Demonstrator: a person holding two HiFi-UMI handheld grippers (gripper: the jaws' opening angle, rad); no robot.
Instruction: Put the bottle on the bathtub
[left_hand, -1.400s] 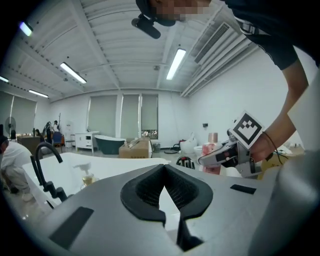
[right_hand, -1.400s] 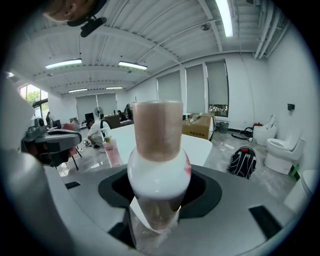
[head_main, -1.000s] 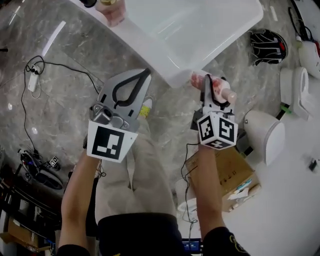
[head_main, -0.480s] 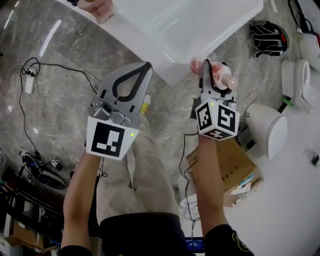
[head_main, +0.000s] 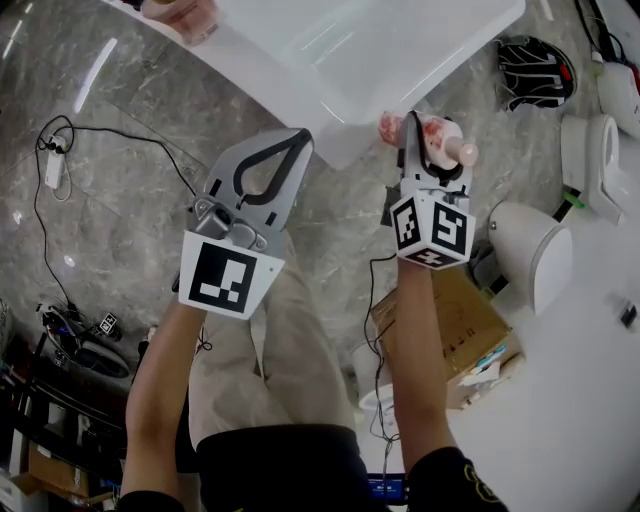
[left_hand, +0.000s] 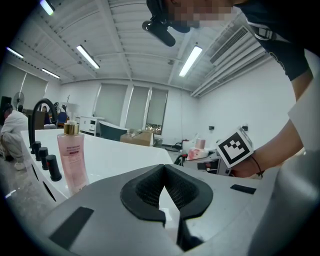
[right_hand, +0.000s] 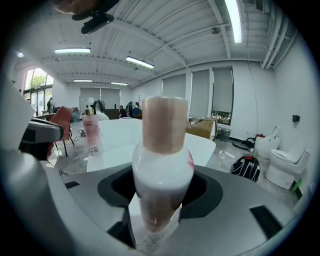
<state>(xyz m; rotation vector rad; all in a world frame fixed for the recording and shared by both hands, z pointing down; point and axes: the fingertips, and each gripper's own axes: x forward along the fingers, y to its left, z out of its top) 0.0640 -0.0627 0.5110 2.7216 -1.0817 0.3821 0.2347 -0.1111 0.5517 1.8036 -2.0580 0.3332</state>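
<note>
My right gripper (head_main: 428, 140) is shut on a white bottle (head_main: 440, 142) with a pale pink cap and red print, held just off the corner of the white bathtub (head_main: 262, 82). In the right gripper view the bottle (right_hand: 162, 160) stands upright between the jaws, with the tub (right_hand: 122, 137) beyond it. My left gripper (head_main: 285, 155) hovers beside the tub's near rim, shut and empty (left_hand: 167, 192). A pink bottle (left_hand: 71, 157) with a gold collar stands on the tub's rim next to a black faucet (left_hand: 40, 127).
A black helmet (head_main: 535, 85) lies on the marble floor to the right of the tub. A toilet (head_main: 600, 175), a white rounded fixture (head_main: 530, 265) and a cardboard box (head_main: 450, 335) sit at the right. Cables and a power strip (head_main: 55, 160) lie at the left.
Both grippers have drifted slightly up and right toward the tub's corner. The right one still holds the white bottle; the left stays shut and empty.
</note>
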